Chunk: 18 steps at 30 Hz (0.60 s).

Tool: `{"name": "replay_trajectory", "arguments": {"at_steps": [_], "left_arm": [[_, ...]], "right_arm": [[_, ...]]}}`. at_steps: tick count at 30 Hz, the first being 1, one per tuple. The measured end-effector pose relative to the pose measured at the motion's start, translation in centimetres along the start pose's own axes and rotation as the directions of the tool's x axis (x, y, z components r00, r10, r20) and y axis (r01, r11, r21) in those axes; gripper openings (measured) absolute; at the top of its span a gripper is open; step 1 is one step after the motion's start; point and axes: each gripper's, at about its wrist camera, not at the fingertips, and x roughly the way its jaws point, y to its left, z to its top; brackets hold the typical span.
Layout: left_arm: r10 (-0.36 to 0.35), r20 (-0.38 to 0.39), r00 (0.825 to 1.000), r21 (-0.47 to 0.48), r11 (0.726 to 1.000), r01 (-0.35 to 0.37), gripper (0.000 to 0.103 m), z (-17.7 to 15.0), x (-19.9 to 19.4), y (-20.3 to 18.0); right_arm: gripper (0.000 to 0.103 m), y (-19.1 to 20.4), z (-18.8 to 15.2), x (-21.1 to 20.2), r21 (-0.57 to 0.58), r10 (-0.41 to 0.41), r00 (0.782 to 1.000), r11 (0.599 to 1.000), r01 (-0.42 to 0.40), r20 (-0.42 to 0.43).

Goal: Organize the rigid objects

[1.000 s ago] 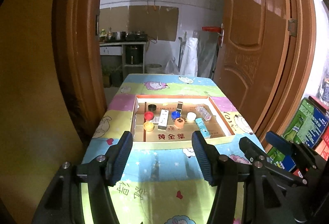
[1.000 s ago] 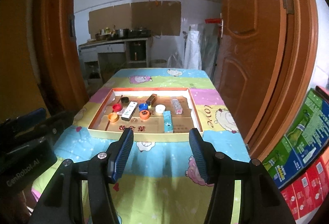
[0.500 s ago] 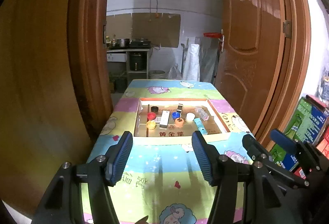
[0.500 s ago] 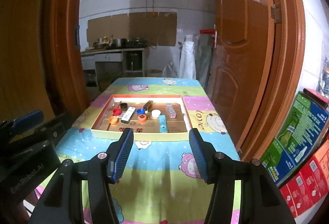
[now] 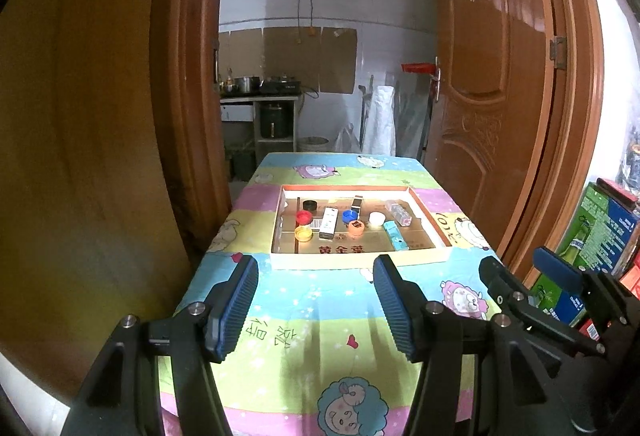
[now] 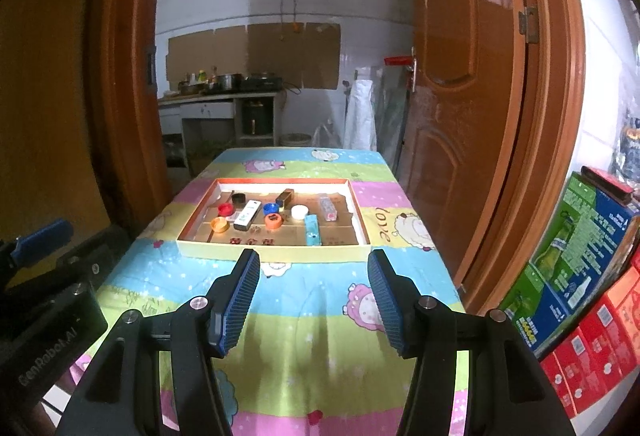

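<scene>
Nearest, the left hand-held gripper [image 5: 314, 302] and right hand-held gripper [image 6: 312, 298] hang with fingers spread apart, holding nothing, above the near end of the cartoon-print tabletop [image 6: 304, 356]. Farther on sits a shallow cardboard tray [image 6: 200, 214] holding bottle caps [image 6: 273, 221], a white box [image 6: 247, 215] and a teal box [image 6: 312, 230]. These look light, stiff and smooth; gripping each box across its narrow sides seems safest.

A tray [image 5: 356, 260] sits mid-table [image 5: 312, 316], holding caps and boxes. A door [image 5: 492, 96] stands right; cartons [image 6: 580, 256] lie beside it
</scene>
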Motion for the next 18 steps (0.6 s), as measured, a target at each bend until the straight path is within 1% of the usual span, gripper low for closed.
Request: {"name": "replay_trajectory", "arguments": {"at_steps": [18], "left_arm": [[0.000, -0.002, 1.000, 0.019, 1.000, 0.000, 0.059, -0.32, -0.23, -0.45]], "right_arm": [[0.058, -0.01, -0.42, -0.67, -0.002, -0.003, 1.000, 1.000, 0.003, 0.002]]}}
